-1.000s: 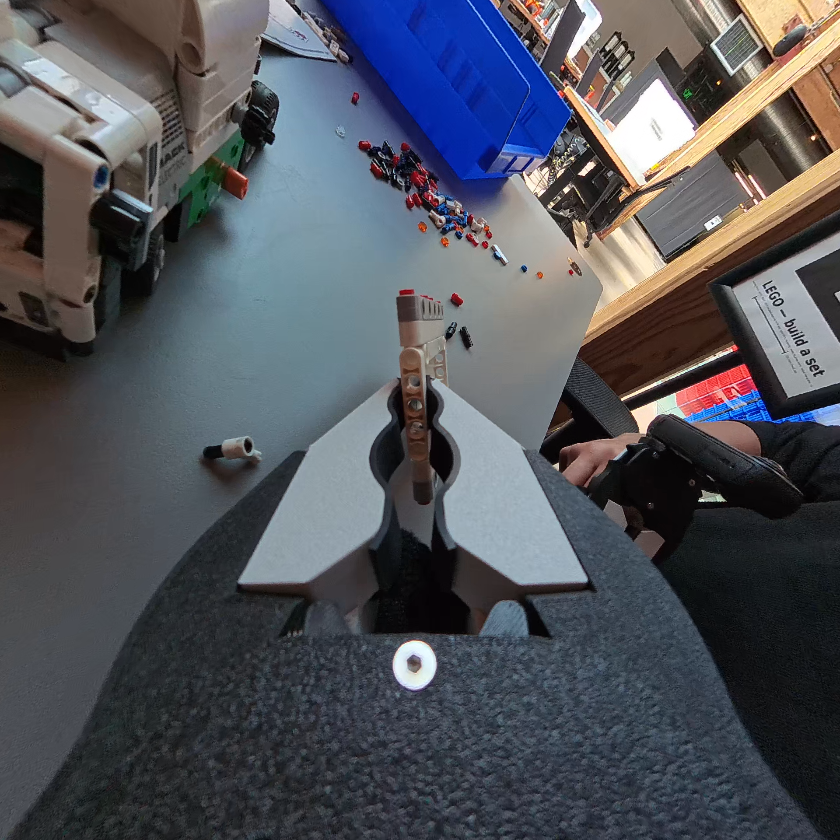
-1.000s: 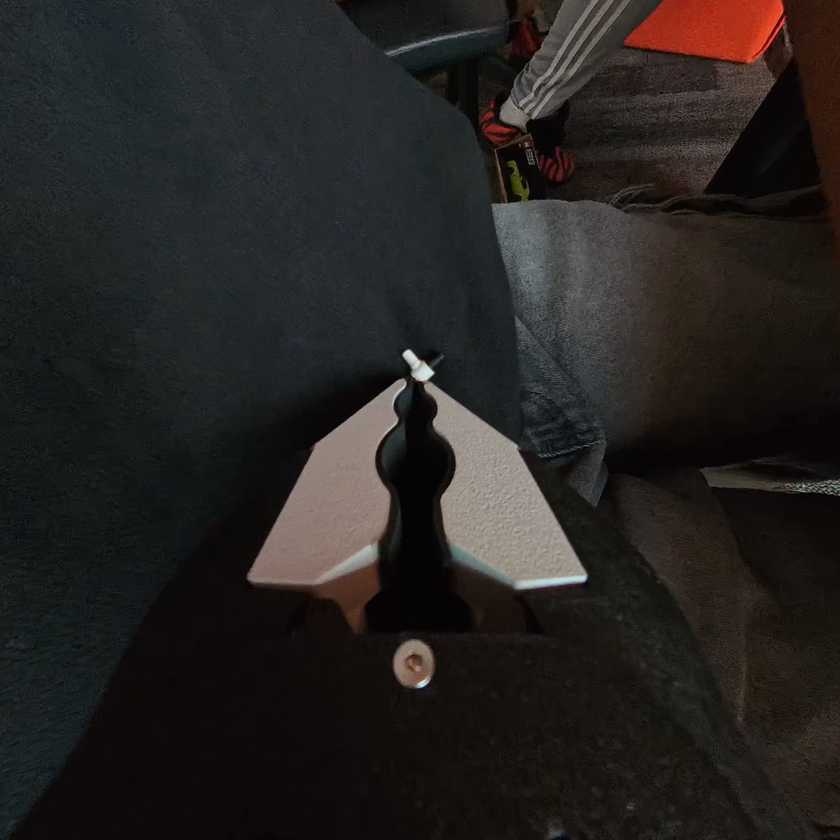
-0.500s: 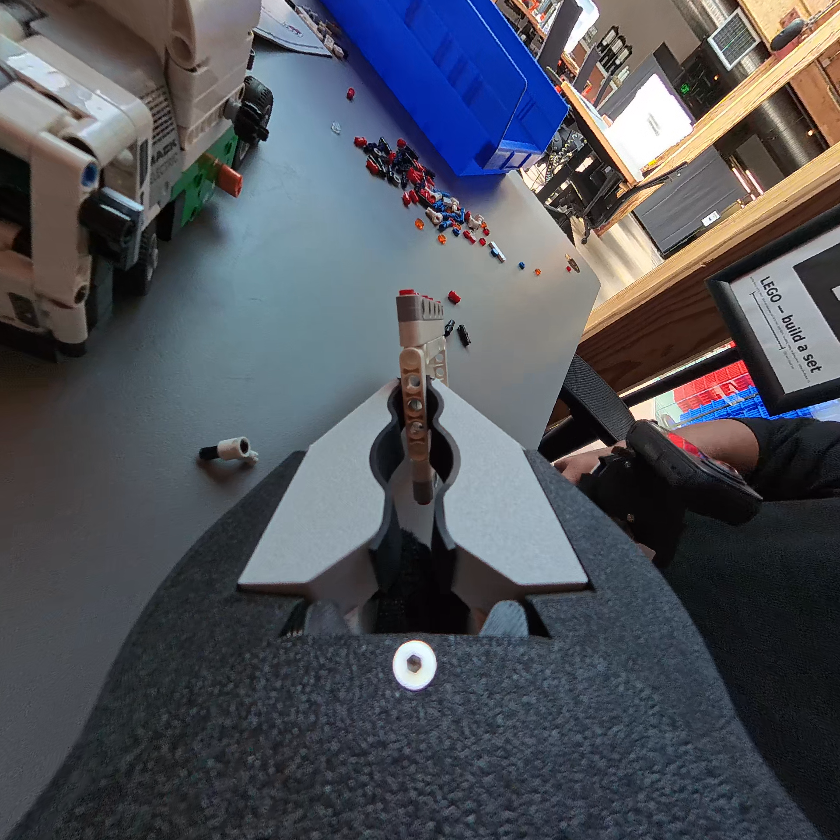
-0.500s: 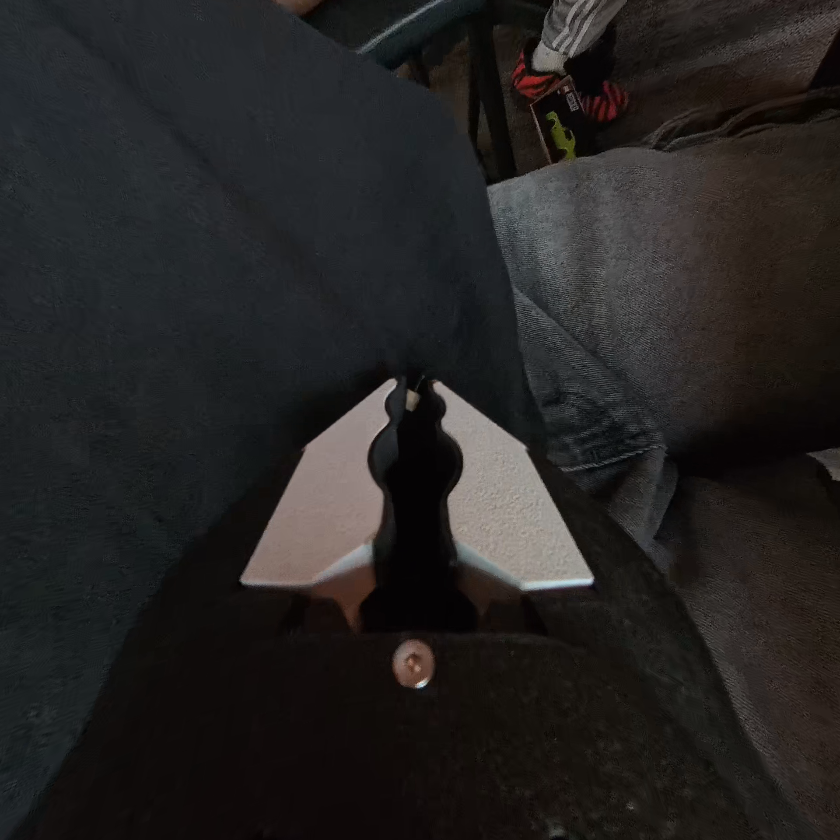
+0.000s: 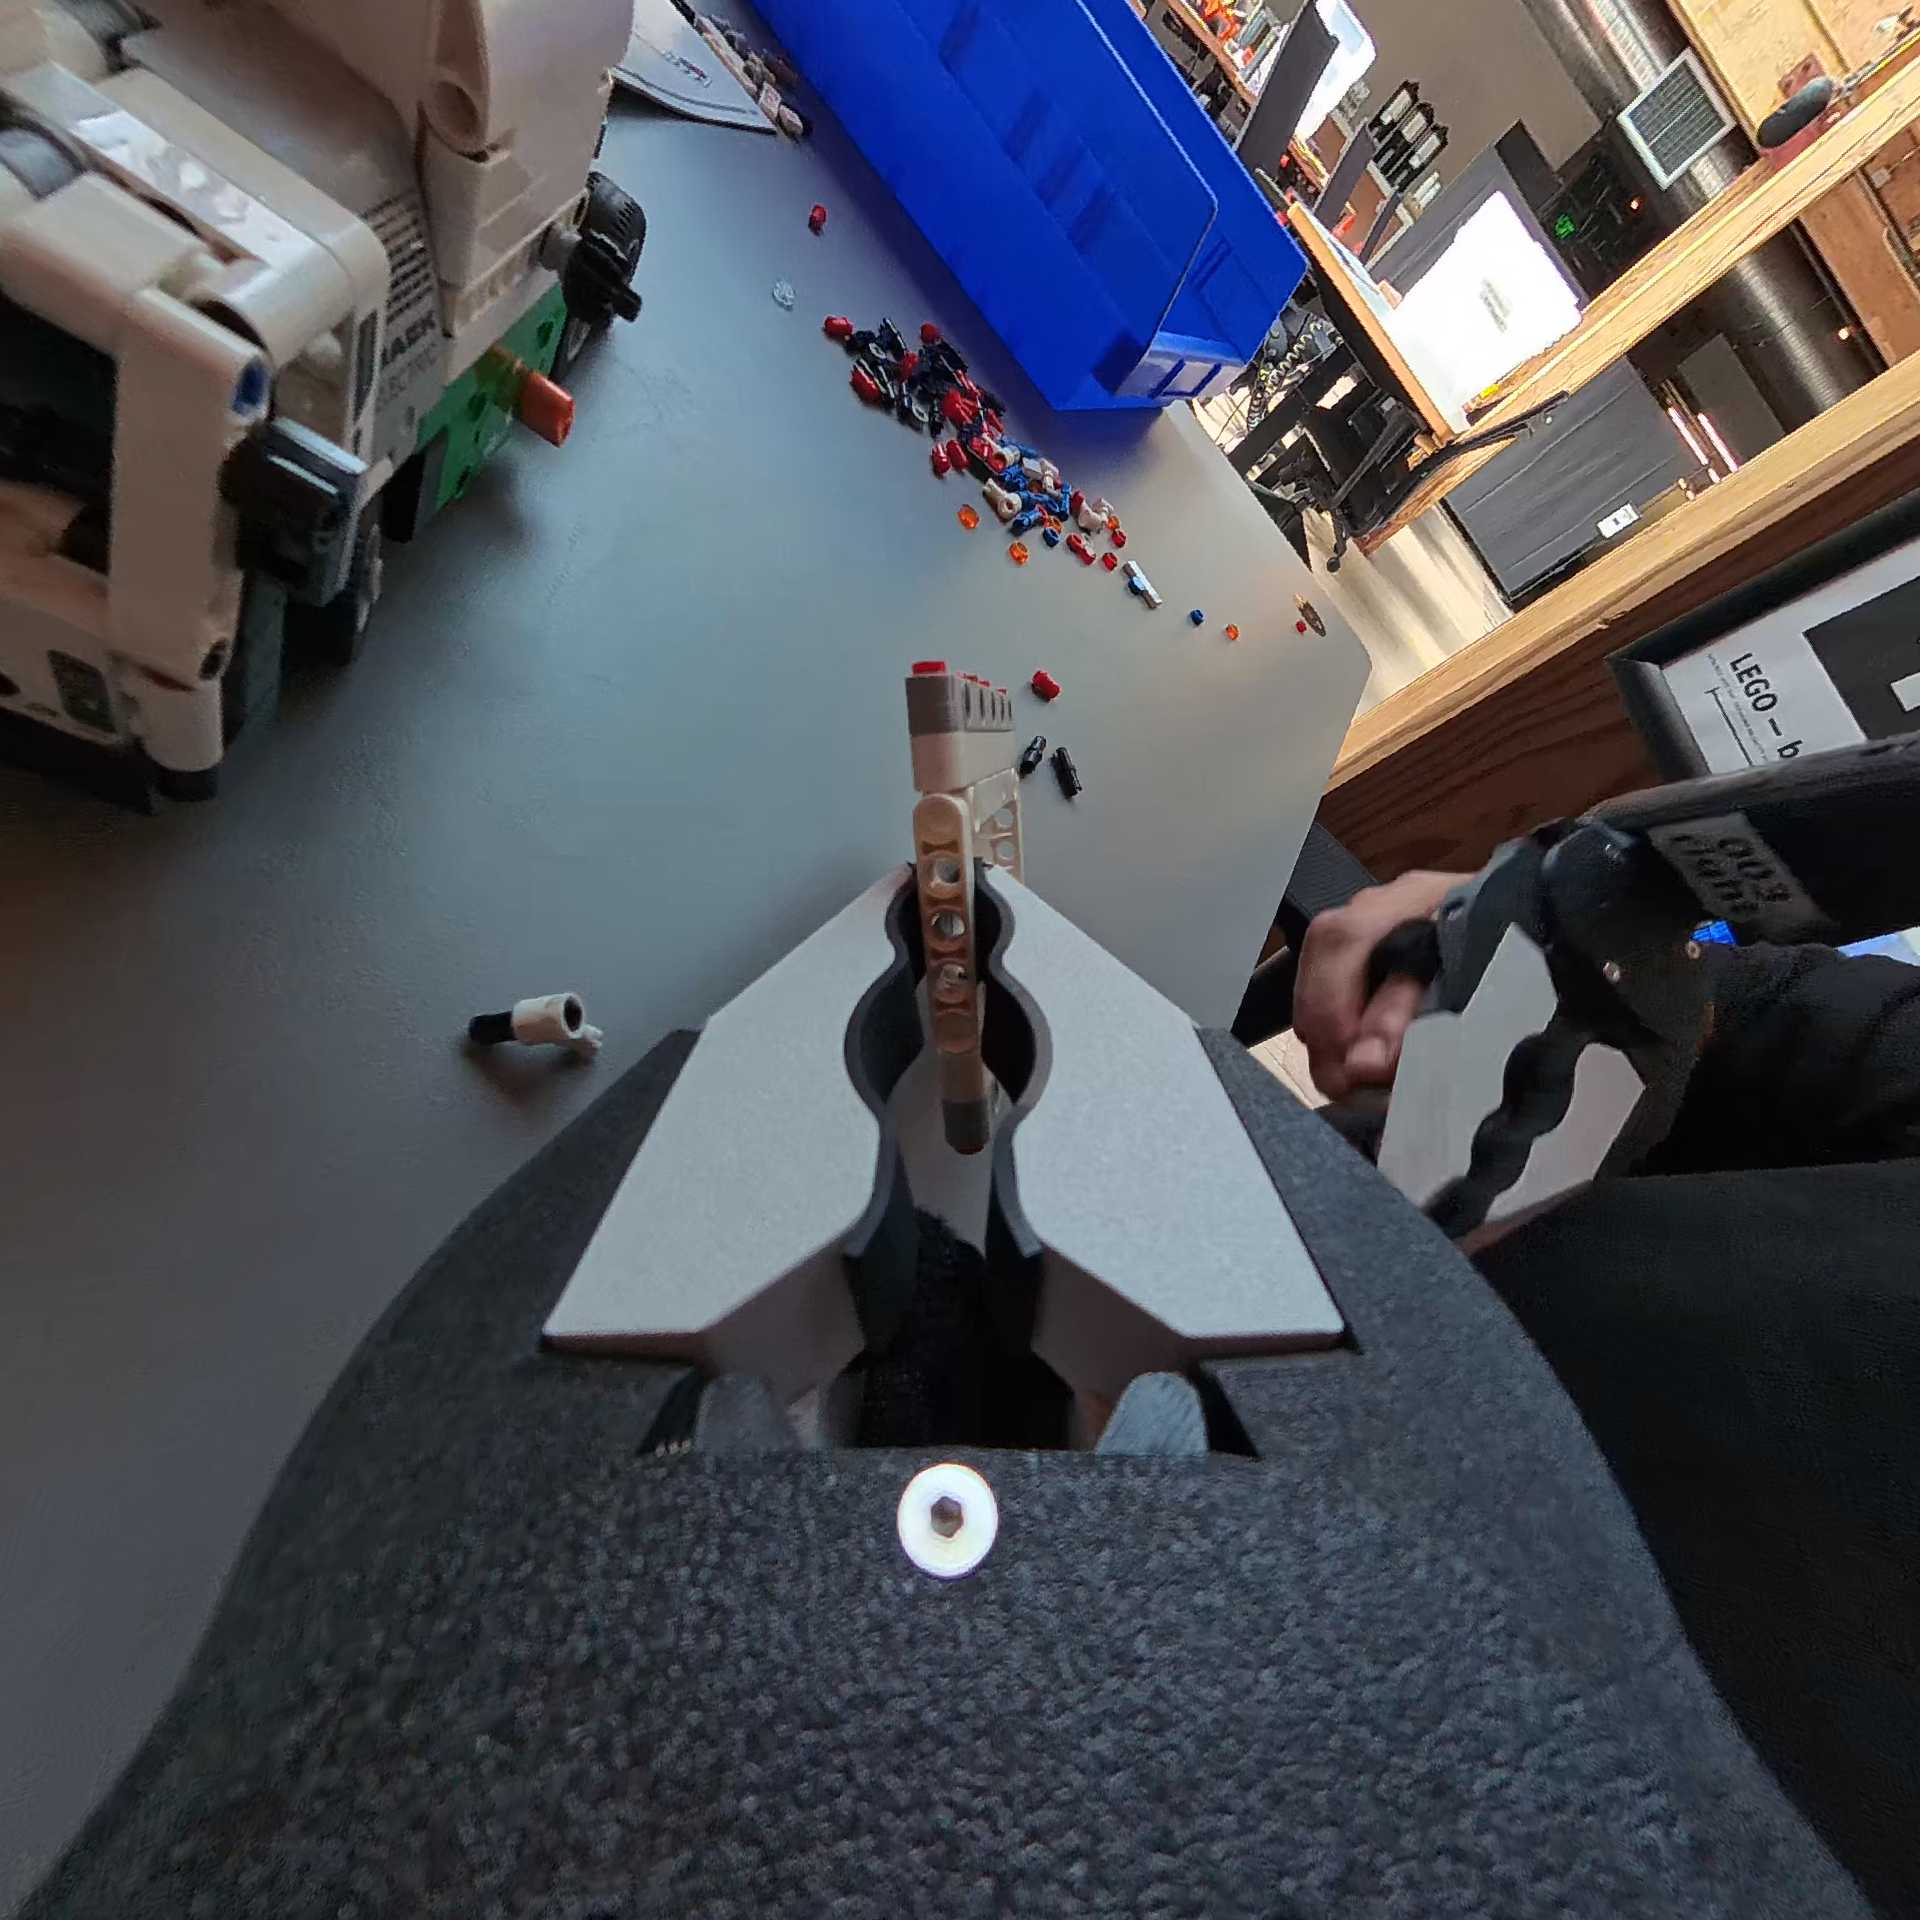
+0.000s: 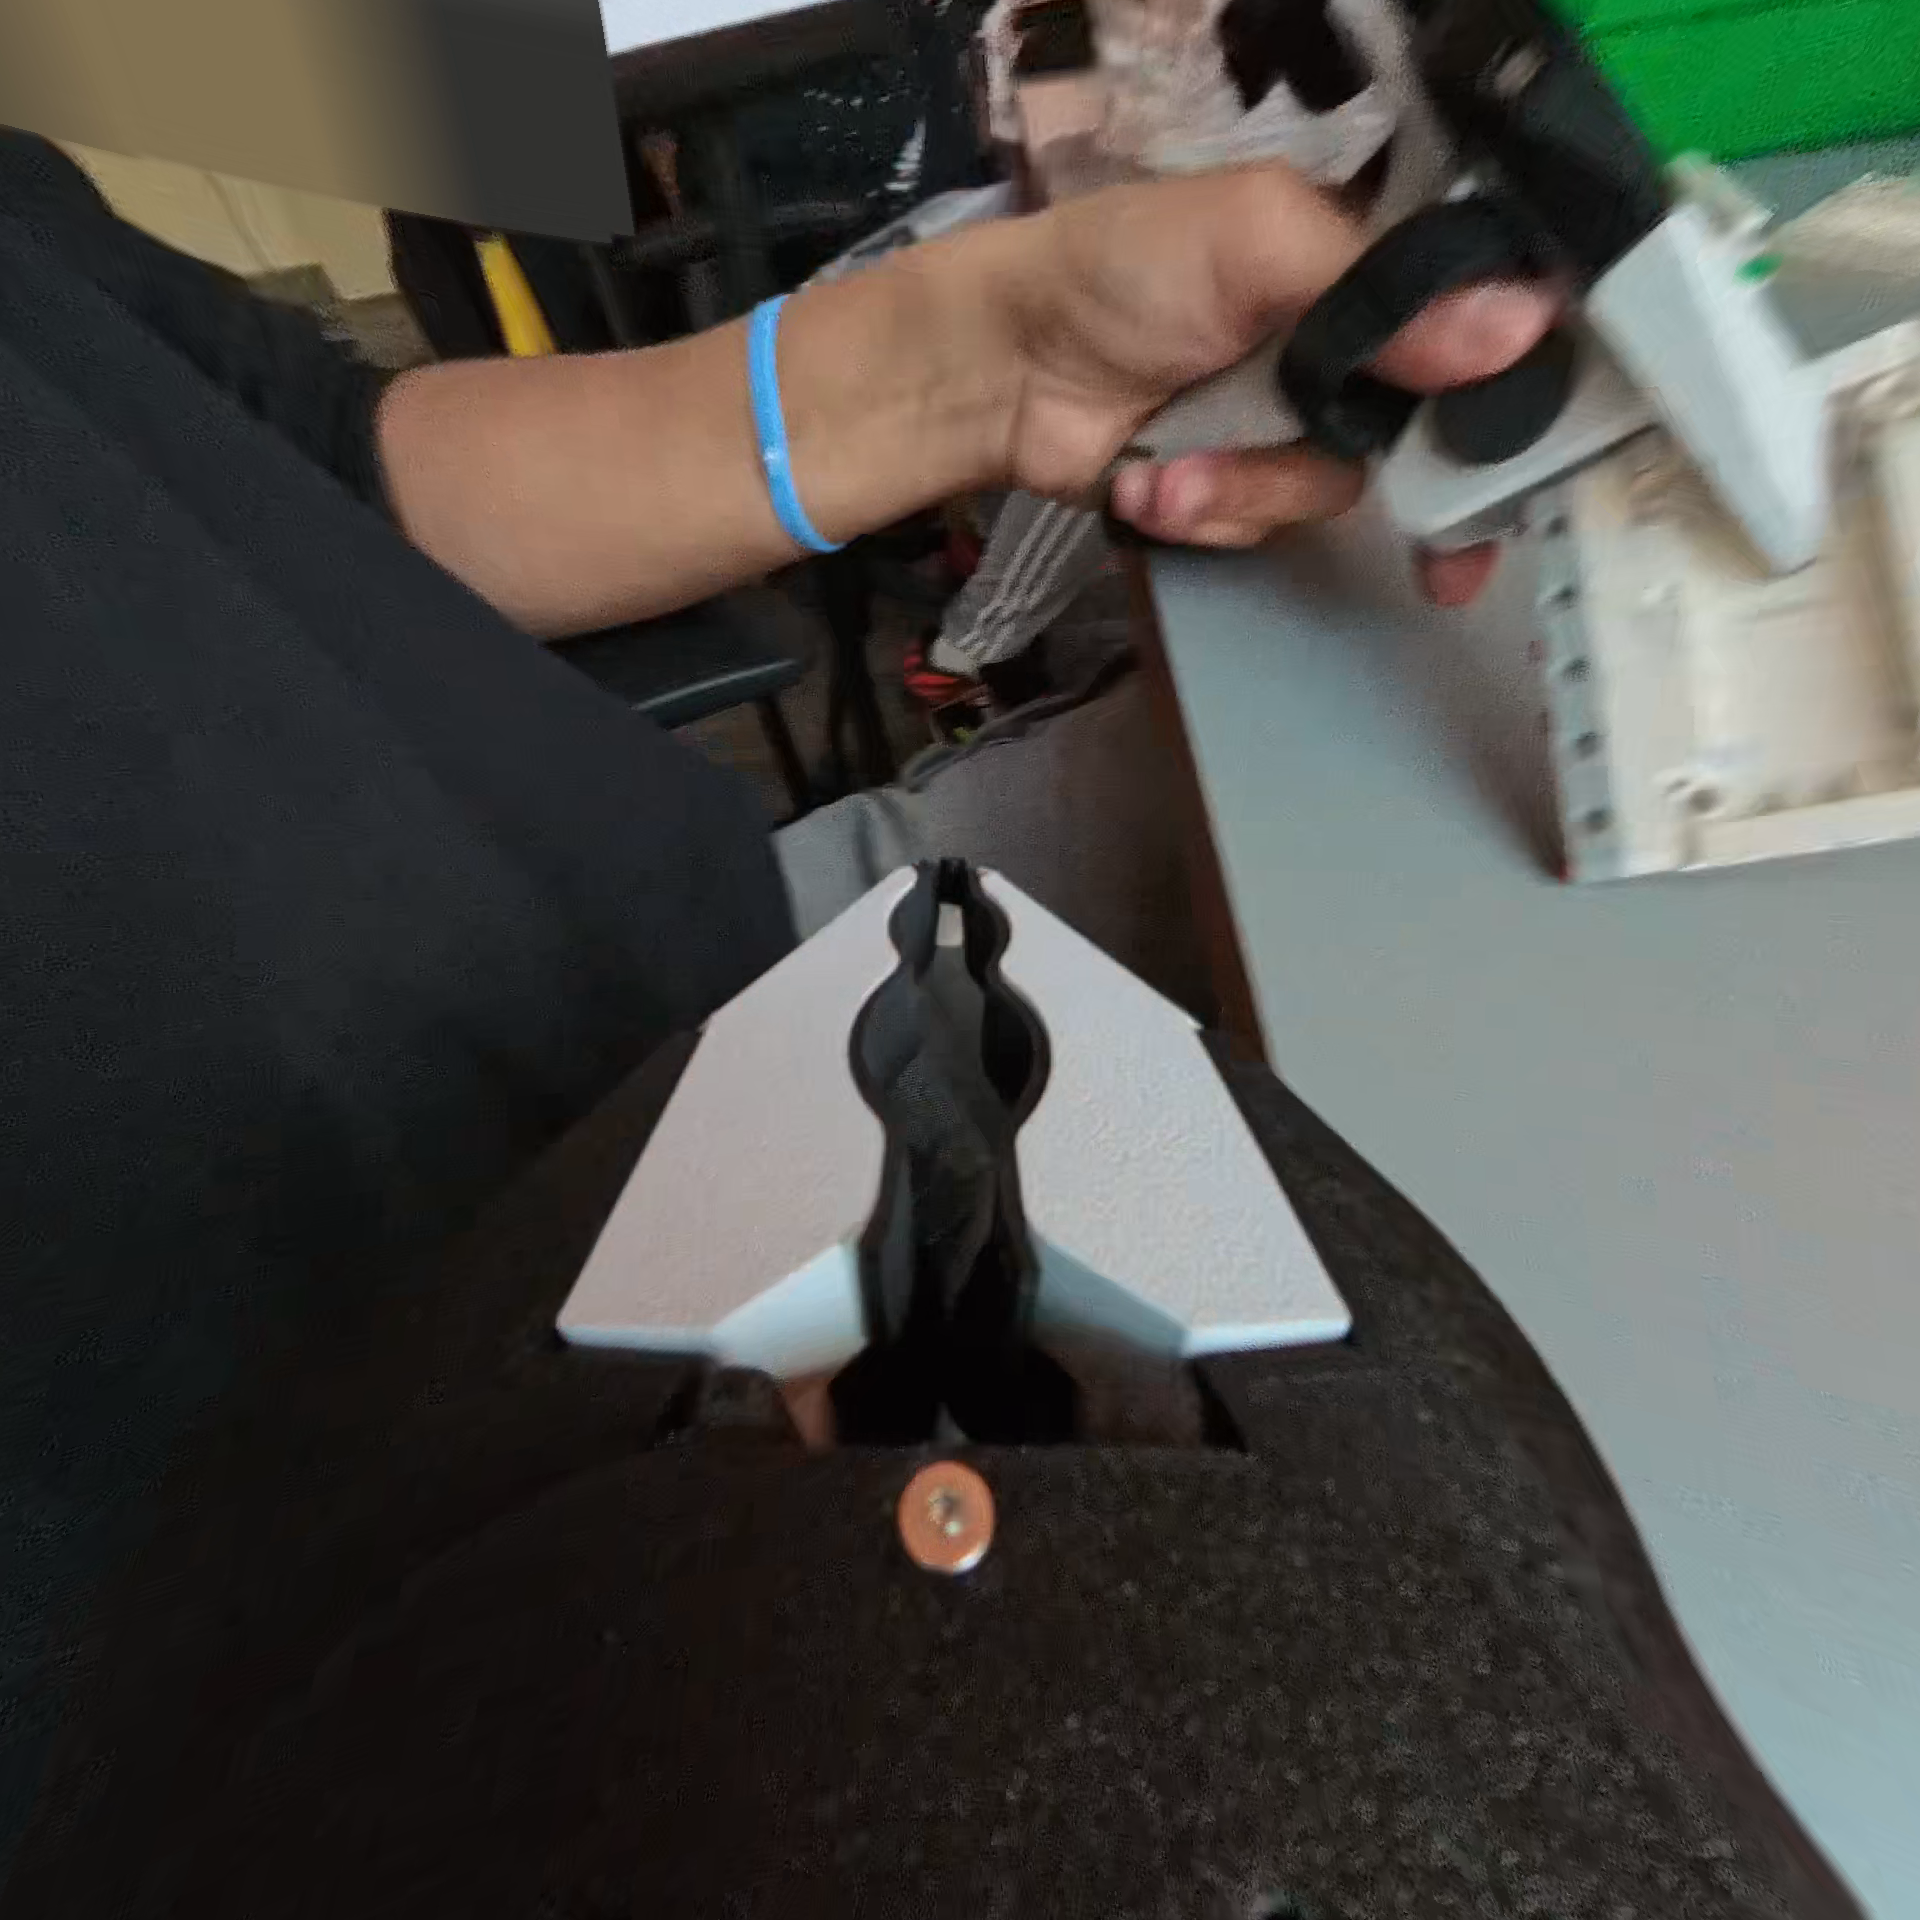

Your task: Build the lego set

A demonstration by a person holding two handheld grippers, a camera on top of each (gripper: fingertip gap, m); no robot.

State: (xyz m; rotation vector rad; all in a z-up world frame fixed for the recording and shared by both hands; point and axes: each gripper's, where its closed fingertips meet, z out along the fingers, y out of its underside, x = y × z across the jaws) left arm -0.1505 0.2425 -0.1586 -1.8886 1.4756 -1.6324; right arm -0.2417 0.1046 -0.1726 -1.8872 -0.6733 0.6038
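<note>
My left gripper (image 5: 951, 899) is shut on a tan lego beam assembly (image 5: 961, 790) topped by a grey block with red pins, and holds it above the grey table (image 5: 644, 748). My right gripper (image 6: 948, 896) is shut on a small white-and-black pin (image 6: 948, 914) at its very tips, beside the table's edge (image 6: 1226, 831). It also shows at the right of the left wrist view (image 5: 1455, 1184), held in a hand off the table's edge. The big white lego truck (image 5: 208, 343) stands at the left, and shows blurred in the right wrist view (image 6: 1714, 675).
A pile of small red, blue and black pieces (image 5: 977, 436) lies by a blue bin (image 5: 1039, 177). A white-and-black connector (image 5: 535, 1023) and two black pins (image 5: 1049, 764) lie loose on the table. The person's hand with a blue wristband (image 6: 1122, 343) holds the left gripper.
My right gripper has risen from the person's lap to the table's edge with the pin and now shows in the left wrist view. My left gripper has barely moved.
</note>
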